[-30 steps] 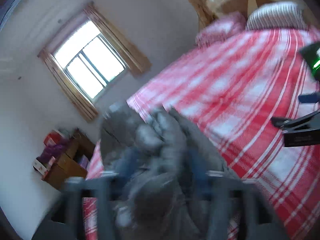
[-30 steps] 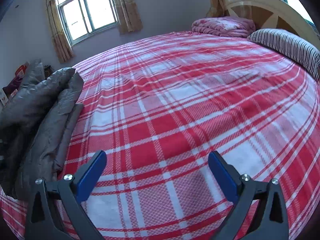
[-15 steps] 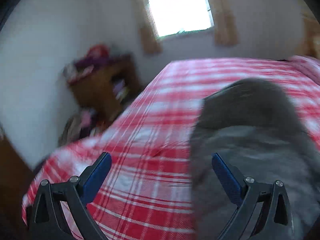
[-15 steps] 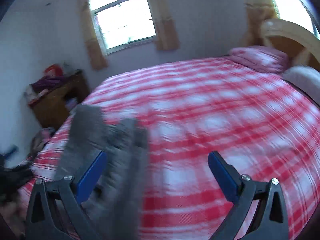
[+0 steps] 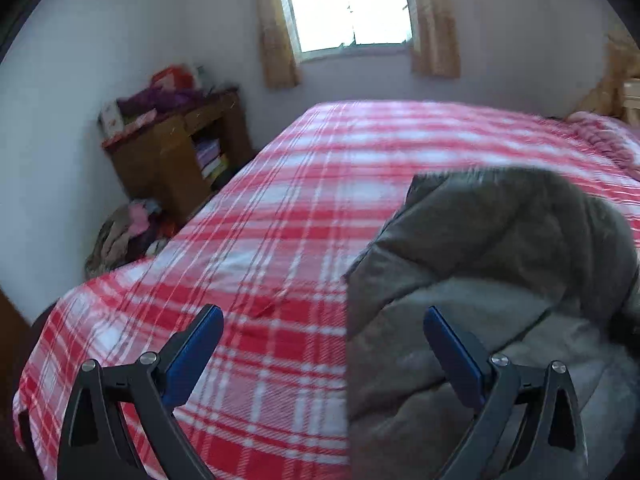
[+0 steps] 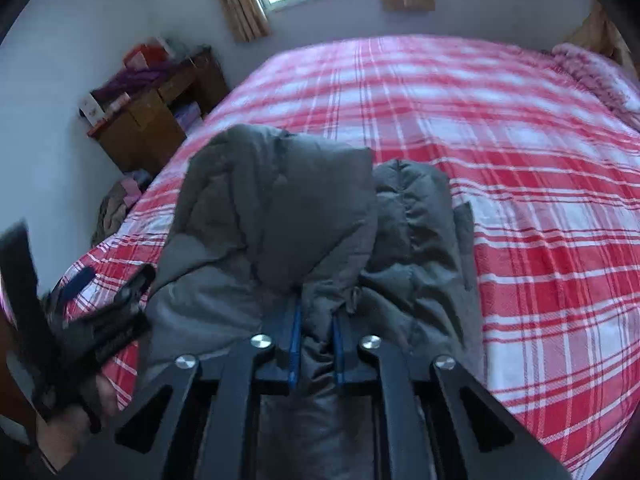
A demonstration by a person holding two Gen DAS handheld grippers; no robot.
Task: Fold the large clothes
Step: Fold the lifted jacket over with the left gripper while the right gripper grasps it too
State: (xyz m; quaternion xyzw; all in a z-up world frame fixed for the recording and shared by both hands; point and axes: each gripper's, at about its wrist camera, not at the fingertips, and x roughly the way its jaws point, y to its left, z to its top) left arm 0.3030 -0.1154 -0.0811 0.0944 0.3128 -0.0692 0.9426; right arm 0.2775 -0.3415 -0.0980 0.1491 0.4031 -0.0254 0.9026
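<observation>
In the left wrist view, the left gripper (image 5: pixel 320 350) is held with jaws wide and empty beside the grey padded jacket (image 5: pixel 500 264), bunched at the near edge of the plaid bed (image 5: pixel 304 208). In the right wrist view, a jacket fold is pinched between the nearly closed jaws of the right gripper (image 6: pixel 316 344) — a grasp for the fold seems in hand; next, a second edge is likely to be taken by the left gripper.

2 close wrist views down across the bed (image 5: pixel 280 208), both sharing window (image 5: pixel 348 4) and jacket (image 6: pixel 280 208).
</observation>
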